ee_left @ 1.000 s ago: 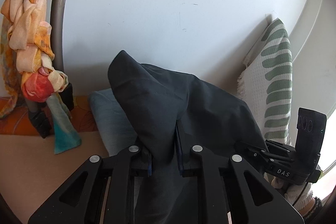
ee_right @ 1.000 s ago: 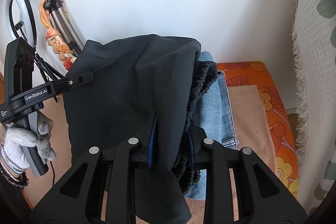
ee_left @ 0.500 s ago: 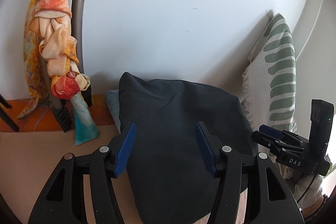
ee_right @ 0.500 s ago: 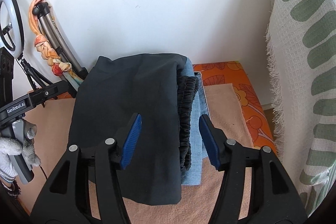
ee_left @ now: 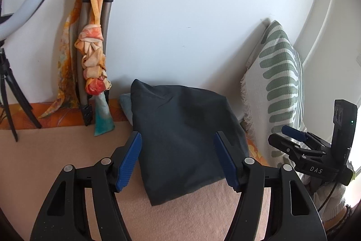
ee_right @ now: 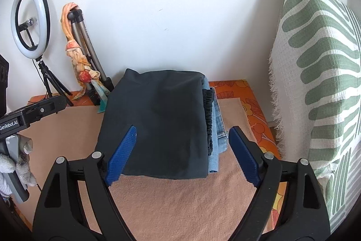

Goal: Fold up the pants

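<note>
The black pants lie folded in a flat rectangle on top of folded blue jeans, against the white wall. Their elastic waistband shows along the right edge. The pants also show in the left wrist view. My left gripper is open and empty, drawn back above the near edge of the pants. My right gripper is open and empty, also just in front of the pile. The right gripper also appears at the right of the left wrist view.
A peach blanket covers the orange floral surface. A ring light on a tripod and a folded tripod with an orange scarf stand at the back left. A green-striped cushion leans at the right.
Both grippers were shut on the black pants a second ago. They let go, opened wide and drew back. The pants dropped flat onto the jeans.
</note>
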Tool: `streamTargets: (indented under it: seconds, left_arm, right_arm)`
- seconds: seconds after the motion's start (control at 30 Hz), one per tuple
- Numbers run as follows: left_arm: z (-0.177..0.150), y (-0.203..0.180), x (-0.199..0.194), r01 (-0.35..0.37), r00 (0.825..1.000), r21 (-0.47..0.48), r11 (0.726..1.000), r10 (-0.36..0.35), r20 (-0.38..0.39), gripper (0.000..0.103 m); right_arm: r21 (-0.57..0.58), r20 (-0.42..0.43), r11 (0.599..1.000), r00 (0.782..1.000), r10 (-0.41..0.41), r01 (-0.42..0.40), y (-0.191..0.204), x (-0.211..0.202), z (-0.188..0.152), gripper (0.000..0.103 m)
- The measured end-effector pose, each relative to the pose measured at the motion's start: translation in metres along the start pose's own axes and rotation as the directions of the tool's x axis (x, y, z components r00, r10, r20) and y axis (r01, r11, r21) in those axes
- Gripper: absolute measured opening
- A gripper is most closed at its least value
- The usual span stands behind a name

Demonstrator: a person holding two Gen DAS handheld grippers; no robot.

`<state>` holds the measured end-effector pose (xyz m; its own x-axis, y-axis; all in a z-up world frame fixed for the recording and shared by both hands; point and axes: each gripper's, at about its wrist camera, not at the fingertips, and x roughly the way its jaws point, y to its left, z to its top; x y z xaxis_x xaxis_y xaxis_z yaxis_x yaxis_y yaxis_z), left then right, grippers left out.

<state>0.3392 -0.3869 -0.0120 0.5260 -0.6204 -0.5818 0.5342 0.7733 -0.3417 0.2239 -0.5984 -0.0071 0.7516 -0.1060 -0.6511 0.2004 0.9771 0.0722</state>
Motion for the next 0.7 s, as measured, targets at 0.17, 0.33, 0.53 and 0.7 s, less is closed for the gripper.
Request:
streamTargets:
  seconds: [0.17, 0.33, 0.53, 0.7]
  left_arm:
    - [-0.015, -0.012, -0.038, -0.023, 0.999, 0.032, 0.999, 0.022, 0.025, 0.066]
    - [-0.030, -0.023, -0.074, -0.019, 0.998, 0.062, 0.998, 0.015, 0.054, 0.071]
    - [-0.054, -0.033, -0.112, -0.028, 0.997, 0.111, 0.993, 0.020, 0.080, 0.074]
    - [-0.077, -0.037, -0.139, -0.044, 0.995, 0.136, 0.990, 0.031, 0.093, 0.077]
  right_arm:
    - [0.011, 0.040, 1.000, 0.999, -0.007, 0.007, 0.012, -0.038, -0.007, 0.094]
    - [-0.002, 0.083, 0.999, 0.996, -0.044, 0.044, 0.029, -0.075, -0.020, 0.102]
    - [-0.031, 0.104, 0.998, 0.993, -0.049, 0.053, 0.055, -0.105, -0.042, 0.103]
    - [-0.034, 0.107, 0.999, 0.993, -0.039, 0.043, 0.073, -0.119, -0.064, 0.103]
